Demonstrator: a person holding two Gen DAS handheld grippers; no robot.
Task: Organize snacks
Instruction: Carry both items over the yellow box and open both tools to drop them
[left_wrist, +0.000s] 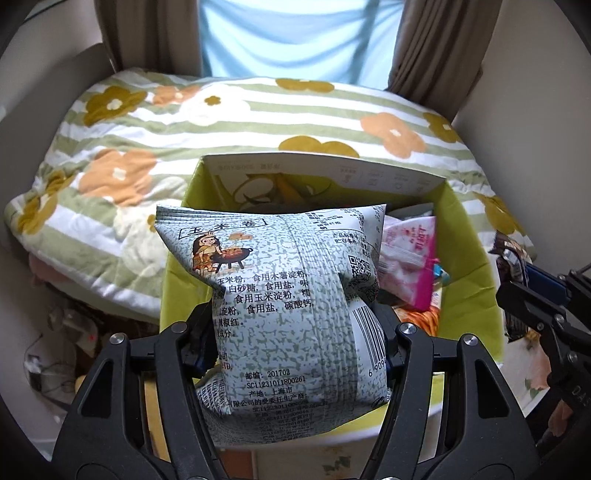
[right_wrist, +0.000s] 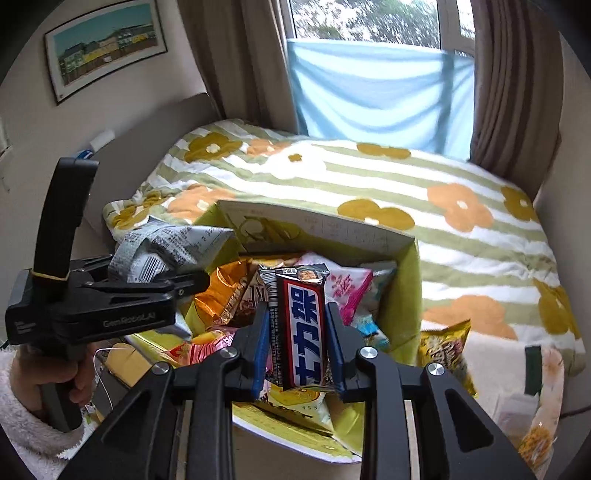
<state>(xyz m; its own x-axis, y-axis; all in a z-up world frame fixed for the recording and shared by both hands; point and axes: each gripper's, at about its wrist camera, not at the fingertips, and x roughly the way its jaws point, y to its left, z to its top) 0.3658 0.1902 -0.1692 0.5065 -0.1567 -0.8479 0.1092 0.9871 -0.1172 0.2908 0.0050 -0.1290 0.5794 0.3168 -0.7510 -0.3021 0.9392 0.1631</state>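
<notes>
A puffy grey-green snack bag with printed text is pinched at its waist by my left gripper, above the open green cardboard box. From the right wrist view, the same bag hangs over the box's left rim in the left gripper. My right gripper is shut on a dark chocolate bar with red and white lettering, held upright over the box. Several packets fill the box, a pink one and an orange one among them.
The box sits on a bed with a striped floral blanket. A yellow snack packet lies outside the box's right wall. A hand in a fluffy white sleeve holds the left gripper's handle. Curtains and a window are behind the bed.
</notes>
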